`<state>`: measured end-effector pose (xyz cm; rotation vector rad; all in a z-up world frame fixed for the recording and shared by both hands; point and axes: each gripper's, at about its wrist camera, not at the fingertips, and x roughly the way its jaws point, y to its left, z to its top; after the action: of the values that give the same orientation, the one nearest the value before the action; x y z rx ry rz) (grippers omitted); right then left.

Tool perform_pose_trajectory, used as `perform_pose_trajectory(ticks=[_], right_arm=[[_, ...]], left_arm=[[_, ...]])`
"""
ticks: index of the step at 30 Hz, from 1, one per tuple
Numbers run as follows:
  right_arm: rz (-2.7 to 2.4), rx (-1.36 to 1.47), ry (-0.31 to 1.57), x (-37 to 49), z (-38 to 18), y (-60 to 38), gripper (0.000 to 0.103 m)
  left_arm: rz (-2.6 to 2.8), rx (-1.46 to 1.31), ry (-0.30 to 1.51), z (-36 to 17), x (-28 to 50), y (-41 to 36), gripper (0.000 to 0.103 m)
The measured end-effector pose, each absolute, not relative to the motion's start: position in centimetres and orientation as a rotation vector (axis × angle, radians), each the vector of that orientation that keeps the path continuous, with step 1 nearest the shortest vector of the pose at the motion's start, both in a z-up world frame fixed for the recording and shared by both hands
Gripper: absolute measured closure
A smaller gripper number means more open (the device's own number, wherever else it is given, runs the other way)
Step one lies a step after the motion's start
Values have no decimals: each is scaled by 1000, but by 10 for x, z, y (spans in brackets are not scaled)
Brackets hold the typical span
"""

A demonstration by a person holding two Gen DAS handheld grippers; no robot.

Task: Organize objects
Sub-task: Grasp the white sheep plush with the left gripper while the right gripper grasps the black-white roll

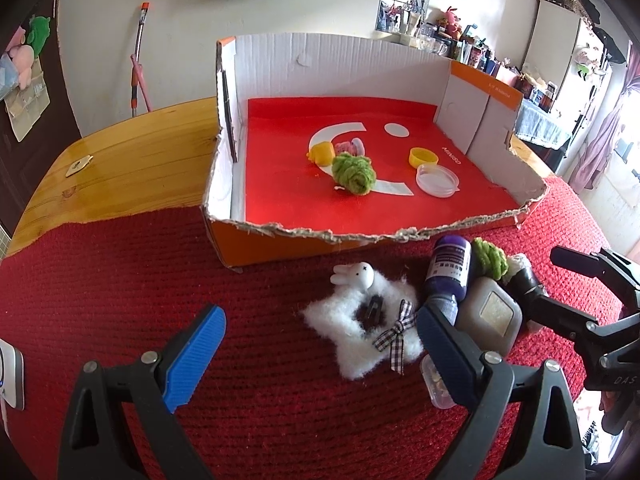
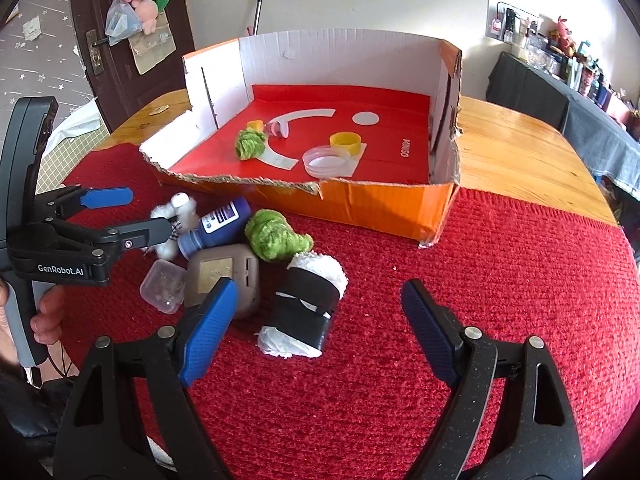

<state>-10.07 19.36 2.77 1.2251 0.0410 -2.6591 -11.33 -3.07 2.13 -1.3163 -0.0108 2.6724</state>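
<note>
Both grippers were spread and empty: the left gripper (image 1: 320, 344) hung over the white star (image 1: 370, 330), the right gripper (image 2: 316, 312) near the roll (image 2: 306, 308). The clutter lay before the box (image 2: 376, 204). It seemed best to lift the star by its edge, clear of the bottle (image 1: 448, 270).

Bright daylight, sharp focus, fisheye-warped edges

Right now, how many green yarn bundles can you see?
2. One green yarn bundle lies inside the cardboard box; the other sits outside on the red mat, beside the purple bottle. None seems hidden.
</note>
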Motion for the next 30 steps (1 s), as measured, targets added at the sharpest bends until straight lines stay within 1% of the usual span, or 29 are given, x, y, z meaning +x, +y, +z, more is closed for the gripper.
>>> perform_pose_trajectory(ticks=[12,15,17,19,21,25,27,28,29,30], right_arm=[[-2663,1247,66,-101,20,191,21],[-2703,1266,115,-102,20,193,25],[-2690,1283,75,-103,18,198,25],[-2666,1293,38,-105,16,198,29],[-2661,1292,56,-106,14,193,35],[-2656,1280,62,-109,11,186,42],[-2657,1275,59,-109,11,186,51],[-2659,1274,62,-109,11,186,53],[-2657,1272,60,-108,12,187,58],[-2653,1270,55,-108,12,187,63]], left_arm=[[2656,-1353,81,12,-114,-21,5],[2656,-1358,83,12,-115,-21,5],[2659,-1361,88,11,-116,-21,5],[2662,-1361,98,11,-117,-20,5],[2667,-1359,116,11,-118,-18,5],[2663,-1364,123,10,-119,-17,5],[2656,-1362,120,9,-119,-17,8],[2654,-1359,124,9,-119,-16,12],[2653,-1351,132,10,-119,-15,17],[2650,-1340,143,11,-117,-13,20]])
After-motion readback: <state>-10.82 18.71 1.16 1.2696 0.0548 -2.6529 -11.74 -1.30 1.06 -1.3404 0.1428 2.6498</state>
